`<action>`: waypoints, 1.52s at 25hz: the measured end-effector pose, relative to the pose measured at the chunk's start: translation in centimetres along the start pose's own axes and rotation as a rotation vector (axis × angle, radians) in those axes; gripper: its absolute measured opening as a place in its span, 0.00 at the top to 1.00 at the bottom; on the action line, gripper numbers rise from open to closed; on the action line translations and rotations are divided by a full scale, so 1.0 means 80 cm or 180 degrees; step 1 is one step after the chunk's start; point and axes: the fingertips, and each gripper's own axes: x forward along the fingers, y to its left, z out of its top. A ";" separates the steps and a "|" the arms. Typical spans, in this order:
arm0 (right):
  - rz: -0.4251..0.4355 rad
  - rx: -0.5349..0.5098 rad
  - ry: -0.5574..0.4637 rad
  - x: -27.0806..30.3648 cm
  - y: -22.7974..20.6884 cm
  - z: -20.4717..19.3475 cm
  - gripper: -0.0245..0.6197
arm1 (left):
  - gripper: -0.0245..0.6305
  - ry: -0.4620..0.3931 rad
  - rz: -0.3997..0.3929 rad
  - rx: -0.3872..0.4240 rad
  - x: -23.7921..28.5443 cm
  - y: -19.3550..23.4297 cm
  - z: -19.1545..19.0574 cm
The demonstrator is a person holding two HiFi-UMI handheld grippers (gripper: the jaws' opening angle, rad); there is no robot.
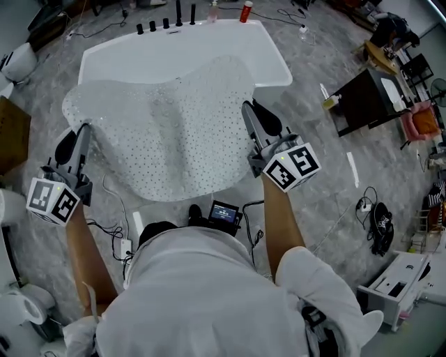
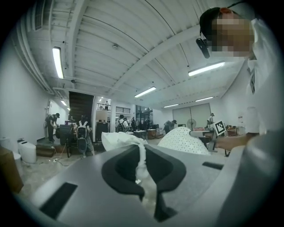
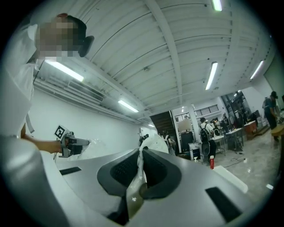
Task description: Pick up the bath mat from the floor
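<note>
**Mat lifted, pinched at both sides**

The left gripper (image 1: 83,127) is clamped on the mat (image 1: 167,132) at its 9 o'clock edge, and the right gripper (image 1: 247,107) at its 3 o'clock edge. Each gripper view shows a thin white fold pinched between closed jaws. The mat is spread between the two hands. It sags in the middle, droops at 6 o'clock, and appears clear of the floor (image 1: 327,188).

To finish well, I would hold both hands level and wide enough apart that the sheet does not fold. The pinch needs to be firm: each bite looks shallow, and the dotted sheet seems limp and could slip.

The floor is grey marbled stone, with cables (image 1: 111,226) by the feet. Beyond the mat at 12 o'clock stands a white tub (image 1: 275,66) with a red bottle (image 1: 245,12) at its far rim. A dark table (image 1: 359,101) sits at 2 o'clock.
</note>
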 end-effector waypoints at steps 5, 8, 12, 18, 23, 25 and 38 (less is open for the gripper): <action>-0.0070 -0.0076 0.0024 -0.025 0.024 0.003 0.90 | 0.92 -0.0066 -0.0050 0.0028 -0.025 -0.015 -0.001; -0.0120 -0.0187 0.0032 -0.037 0.047 0.013 0.90 | 0.92 -0.0098 -0.0068 0.0009 -0.043 -0.022 0.001; -0.0129 -0.0289 0.0108 -0.056 0.089 0.012 0.90 | 0.92 -0.0147 -0.0088 -0.0070 -0.080 -0.030 -0.003; -0.0170 -0.0230 0.0165 -0.094 0.151 -0.002 0.90 | 0.92 -0.0086 -0.0118 -0.0146 -0.155 -0.049 -0.030; -0.0157 -0.0226 0.0190 -0.122 0.191 -0.003 0.90 | 0.92 -0.0016 -0.0215 -0.0205 -0.200 -0.069 -0.047; -0.0155 -0.0216 0.0255 -0.137 0.198 -0.008 0.90 | 0.92 -0.0011 -0.0198 -0.0296 -0.210 -0.079 -0.058; -0.0051 -0.0138 0.0103 -0.202 0.188 -0.004 0.90 | 0.92 -0.0156 -0.0100 -0.0169 -0.234 -0.145 -0.038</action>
